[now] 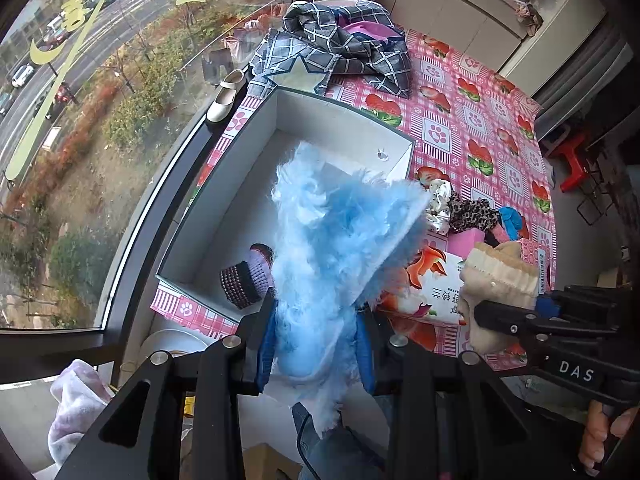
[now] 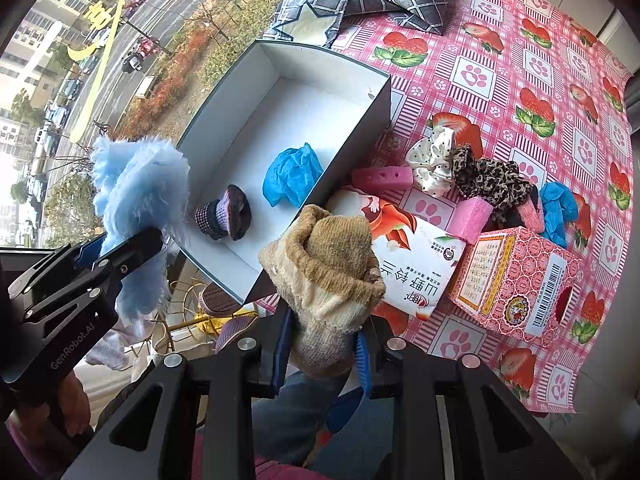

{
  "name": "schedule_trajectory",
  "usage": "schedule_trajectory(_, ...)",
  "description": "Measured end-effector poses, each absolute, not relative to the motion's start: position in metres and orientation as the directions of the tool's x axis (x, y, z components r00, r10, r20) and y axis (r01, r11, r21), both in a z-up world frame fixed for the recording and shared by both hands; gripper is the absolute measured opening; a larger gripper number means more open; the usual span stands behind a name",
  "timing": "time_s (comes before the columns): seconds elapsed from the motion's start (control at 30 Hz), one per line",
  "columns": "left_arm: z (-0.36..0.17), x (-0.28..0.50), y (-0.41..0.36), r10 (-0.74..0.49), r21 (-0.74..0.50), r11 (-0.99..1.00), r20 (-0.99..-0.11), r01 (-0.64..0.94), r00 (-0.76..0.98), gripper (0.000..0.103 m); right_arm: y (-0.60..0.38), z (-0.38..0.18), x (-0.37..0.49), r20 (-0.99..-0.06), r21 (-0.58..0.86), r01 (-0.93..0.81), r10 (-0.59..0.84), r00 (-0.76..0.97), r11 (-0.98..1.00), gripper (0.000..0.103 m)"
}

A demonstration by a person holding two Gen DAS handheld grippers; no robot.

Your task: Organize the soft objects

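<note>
My left gripper (image 1: 316, 340) is shut on a fluffy light-blue cloth (image 1: 332, 232), held up over the near end of the open white box (image 1: 224, 188). My right gripper (image 2: 322, 344) is shut on a tan knitted sock (image 2: 328, 268), held above the box's near corner. In the right wrist view the left gripper (image 2: 140, 246) shows at the left with the blue cloth (image 2: 140, 184). Inside the box (image 2: 240, 96) lie a purple knitted sock (image 2: 224, 216) and a crumpled blue shoe cover (image 2: 290, 176). In the left wrist view the right gripper (image 1: 496, 316) shows at the right with the sock (image 1: 500, 276).
On the pink strawberry tablecloth (image 2: 520, 60) lie scrunchies (image 2: 460, 164), pink sponges (image 2: 472, 216), a blue shoe cover (image 2: 560, 204), a tissue pack (image 2: 412, 268) and a pink carton (image 2: 516, 280). Checked grey fabric (image 1: 340, 48) is heaped behind the box. A window (image 1: 80, 120) runs along the left.
</note>
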State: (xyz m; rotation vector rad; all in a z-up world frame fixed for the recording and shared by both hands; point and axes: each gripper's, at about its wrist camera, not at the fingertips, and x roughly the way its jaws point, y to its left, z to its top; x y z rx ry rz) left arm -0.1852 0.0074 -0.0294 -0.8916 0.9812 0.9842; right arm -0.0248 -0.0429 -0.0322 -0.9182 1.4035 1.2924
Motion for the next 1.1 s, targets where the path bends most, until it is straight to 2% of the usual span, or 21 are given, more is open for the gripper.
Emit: schedule_trajectory(1.1,-0.036,-0.198,0.033,0.241,-0.152,0.242,-0.947,-0.958,0.211,0.037,-0.011,-0.028,-0.024,-0.966,0.249,-0.958,0.102,-0.236,0.142,0.028)
